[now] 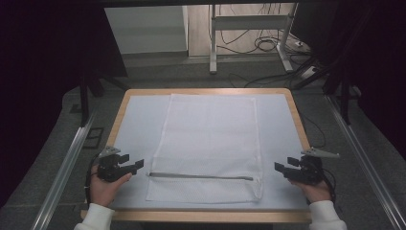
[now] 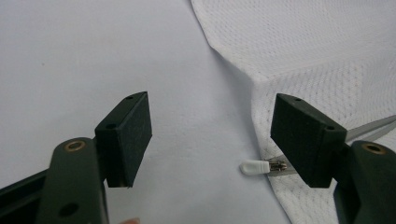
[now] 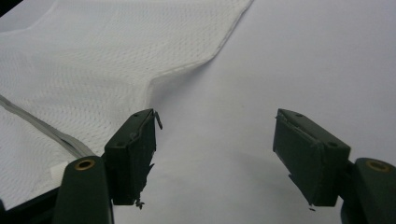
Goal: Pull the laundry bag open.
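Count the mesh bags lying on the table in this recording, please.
1. A single white mesh bag lies flat in the middle of the table, its grey zipper running across the near end, between the left gripper and right gripper.

White mesh laundry bag (image 1: 209, 139) with fine honeycomb weave, grey zipper (image 1: 200, 176), white zipper pull (image 2: 254, 167), pale blue-white worktop (image 1: 136, 124) edged in light wood, black grippers (image 1: 133, 162), white sleeves (image 1: 95, 218).
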Tool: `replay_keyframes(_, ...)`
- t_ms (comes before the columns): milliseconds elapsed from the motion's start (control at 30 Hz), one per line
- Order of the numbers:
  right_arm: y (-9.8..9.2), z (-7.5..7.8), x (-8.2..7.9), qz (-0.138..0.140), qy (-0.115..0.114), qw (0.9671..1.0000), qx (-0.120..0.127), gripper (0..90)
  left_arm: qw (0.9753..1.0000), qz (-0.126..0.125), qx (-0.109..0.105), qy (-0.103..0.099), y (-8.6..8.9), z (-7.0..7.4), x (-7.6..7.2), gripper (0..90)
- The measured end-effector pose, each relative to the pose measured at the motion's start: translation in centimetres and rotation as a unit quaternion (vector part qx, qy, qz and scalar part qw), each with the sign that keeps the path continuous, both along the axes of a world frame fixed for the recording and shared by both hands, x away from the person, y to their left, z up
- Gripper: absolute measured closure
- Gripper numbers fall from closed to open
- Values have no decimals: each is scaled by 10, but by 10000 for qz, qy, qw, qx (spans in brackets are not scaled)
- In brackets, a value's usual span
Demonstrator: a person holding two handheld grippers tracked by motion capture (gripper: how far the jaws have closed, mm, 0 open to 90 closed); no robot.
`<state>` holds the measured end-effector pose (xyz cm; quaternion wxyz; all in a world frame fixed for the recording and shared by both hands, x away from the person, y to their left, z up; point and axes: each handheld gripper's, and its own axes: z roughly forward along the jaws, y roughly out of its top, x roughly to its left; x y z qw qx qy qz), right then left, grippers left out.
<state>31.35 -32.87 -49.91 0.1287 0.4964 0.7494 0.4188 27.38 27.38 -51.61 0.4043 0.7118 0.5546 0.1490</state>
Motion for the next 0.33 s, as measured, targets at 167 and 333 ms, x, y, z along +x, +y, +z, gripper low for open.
replay_keyframes(167, 5, 1, 0, 105, -68, 9999, -9, 260, 10000, 1, -33, -34, 0, 1, -1, 289)
replay_keyframes(333, 5, 1, 1, 106, -47, 9999, 18, 237, 9999, 55, 11, -84, 0, 1, -2, 301)
